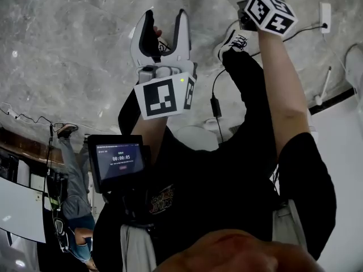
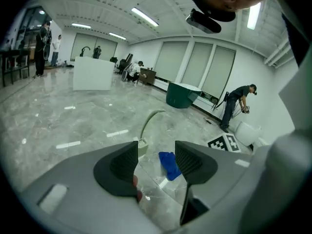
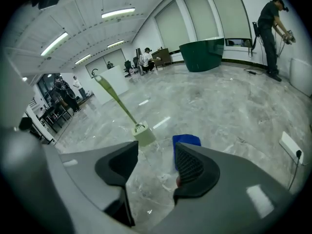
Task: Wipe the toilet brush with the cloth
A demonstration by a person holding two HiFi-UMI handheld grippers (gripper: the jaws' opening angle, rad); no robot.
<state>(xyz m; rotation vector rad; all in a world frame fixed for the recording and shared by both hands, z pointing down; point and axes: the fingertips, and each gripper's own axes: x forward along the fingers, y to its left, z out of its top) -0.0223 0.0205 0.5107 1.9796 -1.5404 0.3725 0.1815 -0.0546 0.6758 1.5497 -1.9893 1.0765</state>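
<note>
Left gripper view is showing the left gripper (image 2: pixel 156 152) standing with fingers apart and empty, cloth (image 2: pixel 169 165) lying beyond between them, brush (image 2: pixel 143 146) past the left finger; right gripper (image 3: pixel 156 155) is gaping likewise

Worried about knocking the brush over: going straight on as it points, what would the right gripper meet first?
Probably bare floor, in the gap between the toilet brush base and the blue cloth; depth is unclear.
</note>
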